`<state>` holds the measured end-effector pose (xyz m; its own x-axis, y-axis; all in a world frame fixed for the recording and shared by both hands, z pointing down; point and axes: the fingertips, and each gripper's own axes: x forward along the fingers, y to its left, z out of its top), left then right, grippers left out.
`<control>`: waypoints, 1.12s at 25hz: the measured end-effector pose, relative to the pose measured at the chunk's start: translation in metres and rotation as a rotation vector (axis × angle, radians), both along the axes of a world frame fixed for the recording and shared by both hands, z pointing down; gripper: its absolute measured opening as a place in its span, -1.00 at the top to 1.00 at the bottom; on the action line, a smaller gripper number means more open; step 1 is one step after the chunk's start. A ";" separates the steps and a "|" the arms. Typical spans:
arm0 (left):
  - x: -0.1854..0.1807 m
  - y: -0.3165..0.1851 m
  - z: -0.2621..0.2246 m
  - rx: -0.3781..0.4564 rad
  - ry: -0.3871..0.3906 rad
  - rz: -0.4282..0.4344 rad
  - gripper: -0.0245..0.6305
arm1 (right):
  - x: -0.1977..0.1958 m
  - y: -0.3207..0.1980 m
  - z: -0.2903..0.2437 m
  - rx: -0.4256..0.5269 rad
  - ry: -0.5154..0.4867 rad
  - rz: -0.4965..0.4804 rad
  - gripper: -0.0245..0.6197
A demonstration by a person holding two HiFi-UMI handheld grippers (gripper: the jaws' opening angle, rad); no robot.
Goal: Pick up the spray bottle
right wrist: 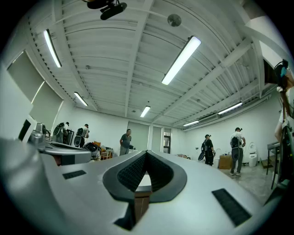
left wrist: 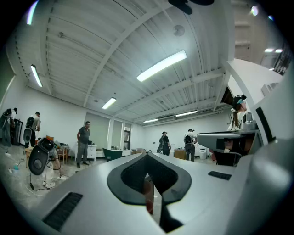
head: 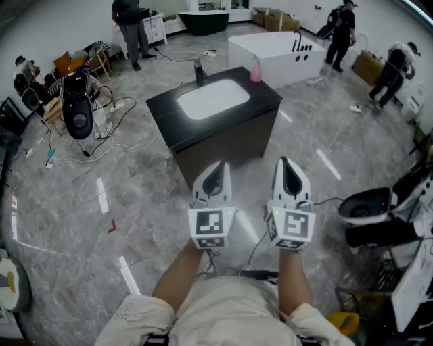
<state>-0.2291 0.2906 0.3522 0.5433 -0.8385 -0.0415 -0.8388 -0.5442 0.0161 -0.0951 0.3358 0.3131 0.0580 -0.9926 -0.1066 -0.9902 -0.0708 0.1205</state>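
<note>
A pink spray bottle (head: 256, 69) stands upright on the far right corner of a black vanity (head: 264, 101) with a white basin (head: 212, 97) and a black tap (head: 198, 71). Both grippers are held side by side in front of the vanity's near side and point level at it, well short of the bottle. My left gripper (head: 218, 166) (left wrist: 147, 157) has its jaws together with nothing between them. My right gripper (head: 285, 162) (right wrist: 146, 154) is shut and empty too. The bottle does not show clearly in either gripper view.
A white bathtub (head: 274, 53) stands behind the vanity and a dark tub (head: 203, 20) at the back wall. A toilet (head: 369, 206) and fittings crowd the right. Cables and a black device (head: 78, 111) lie on the floor at left. Several people stand around the room's edges.
</note>
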 end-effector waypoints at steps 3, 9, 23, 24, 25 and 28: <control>0.007 0.002 0.000 0.004 -0.003 0.003 0.92 | 0.004 -0.001 0.006 0.000 -0.007 -0.016 0.91; 0.023 0.012 -0.003 0.014 -0.007 0.005 0.92 | 0.015 0.006 0.004 0.007 -0.011 -0.021 0.92; 0.077 0.028 -0.004 0.026 -0.013 -0.010 0.92 | 0.063 0.017 0.015 -0.034 -0.036 -0.049 0.91; 0.082 0.029 -0.003 0.026 -0.015 -0.013 0.92 | 0.068 0.018 0.016 -0.034 -0.036 -0.053 0.91; 0.086 0.030 -0.002 0.025 -0.019 -0.017 0.92 | 0.073 0.019 0.017 -0.034 -0.038 -0.057 0.91; 0.099 0.037 0.001 0.022 -0.026 -0.031 0.92 | 0.089 0.024 0.023 -0.048 -0.050 -0.066 0.91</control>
